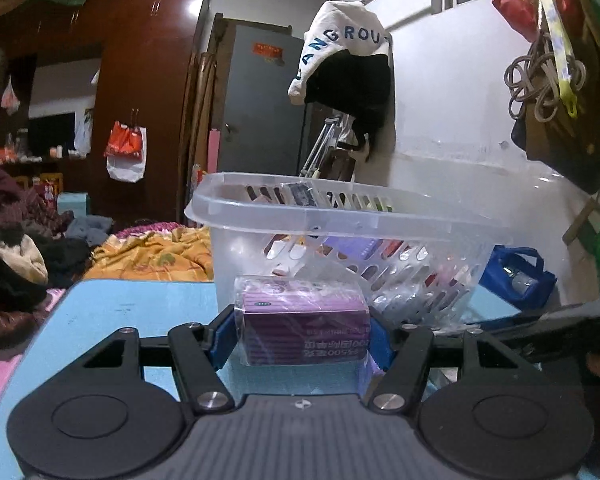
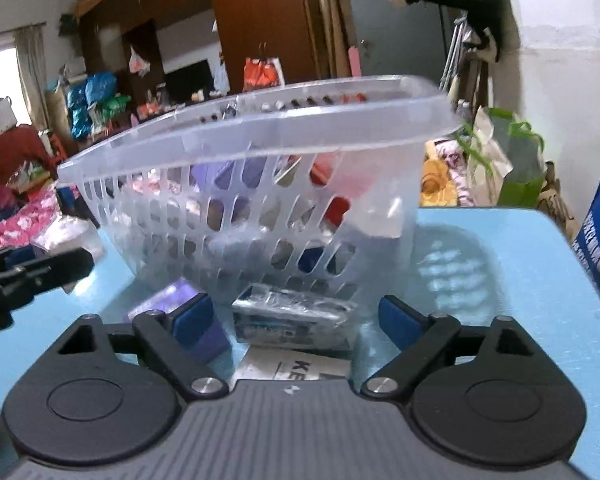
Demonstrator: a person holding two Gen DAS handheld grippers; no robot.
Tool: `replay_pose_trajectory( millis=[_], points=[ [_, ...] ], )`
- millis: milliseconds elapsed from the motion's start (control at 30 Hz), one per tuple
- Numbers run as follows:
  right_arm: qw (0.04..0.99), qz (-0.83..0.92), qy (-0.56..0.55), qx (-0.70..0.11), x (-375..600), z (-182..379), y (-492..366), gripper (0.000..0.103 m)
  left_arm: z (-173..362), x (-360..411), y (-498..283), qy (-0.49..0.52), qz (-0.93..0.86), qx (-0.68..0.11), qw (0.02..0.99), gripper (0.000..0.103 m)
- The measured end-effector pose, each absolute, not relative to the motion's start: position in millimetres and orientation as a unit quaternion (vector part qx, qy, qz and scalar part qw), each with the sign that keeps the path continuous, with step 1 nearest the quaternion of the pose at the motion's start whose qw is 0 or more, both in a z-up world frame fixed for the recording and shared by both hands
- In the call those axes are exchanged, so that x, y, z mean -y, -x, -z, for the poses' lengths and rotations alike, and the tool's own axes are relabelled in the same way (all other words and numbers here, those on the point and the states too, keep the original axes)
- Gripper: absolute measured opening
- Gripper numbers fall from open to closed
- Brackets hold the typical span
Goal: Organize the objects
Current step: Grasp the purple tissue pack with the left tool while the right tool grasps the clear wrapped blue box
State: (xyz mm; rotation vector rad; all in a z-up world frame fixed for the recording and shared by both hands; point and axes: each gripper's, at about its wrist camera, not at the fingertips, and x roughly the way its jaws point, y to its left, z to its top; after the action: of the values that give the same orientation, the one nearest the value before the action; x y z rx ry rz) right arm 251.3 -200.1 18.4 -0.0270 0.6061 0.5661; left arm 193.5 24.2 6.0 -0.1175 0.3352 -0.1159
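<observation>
Both blue-padded fingers [image 1: 225, 336] of the left gripper [image 1: 302, 338] pinch a purple, plastic-wrapped rectangular box [image 1: 304, 324] low in the middle of the left wrist view; each pad lies flat against one end of the box, which sits on or just above the light blue surface [image 1: 140, 304]. Directly behind the box stands a clear slotted plastic basket [image 1: 340, 216], filling the centre of the frame, with several small packs showing through its wall.

In the right wrist view the blue fingers [image 2: 398, 322] of the right gripper [image 2: 296, 320] stand spread on either side of a dark, silvery plastic-wrapped pack [image 2: 296, 320]. That pack lies on the surface just in front of the basket's foot, and a clear gap shows between it and the pad on the right of the frame. The pad on the left of the frame is near the pack, and whether it touches cannot be told. A white printed sheet [image 2: 296, 366] lies under the near edge of the pack. The purple box appears left of the pack, partly behind the left pad, and the left gripper's black frame reaches in from the left edge of the picture. The same basket rises across the middle of this view, slightly tilted in the picture
</observation>
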Motion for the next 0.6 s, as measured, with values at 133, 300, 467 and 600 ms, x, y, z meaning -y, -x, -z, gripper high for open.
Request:
replay_pose_trajectory(
  millis=[133,300,467,600],
  points=[
    [0.919,-0.273,0.0,-0.286,211.7,-18.6,-250.1,0.071,-3.2,-29.0,-192.1,0.069,0.066,-0.167,0.981,0.068],
    [0.934,-0.275,-0.029,-0.226,228.3,-24.8,-231.8,0.071,-4.3,-31.1,-183.8,0.074,0.073,-0.144,0.984,0.068],
    [0.952,-0.265,-0.013,-0.156,228.3,-33.4,-208.0,0.071,-5.9,-28.1,-177.6,0.065,0.078,-0.125,0.987,0.068],
    [0.957,-0.264,-0.027,-0.12,234.3,-36.6,-197.9,0.071,-6.6,-26.0,-176.4,0.061,0.077,-0.119,0.988,0.068]
  ],
)
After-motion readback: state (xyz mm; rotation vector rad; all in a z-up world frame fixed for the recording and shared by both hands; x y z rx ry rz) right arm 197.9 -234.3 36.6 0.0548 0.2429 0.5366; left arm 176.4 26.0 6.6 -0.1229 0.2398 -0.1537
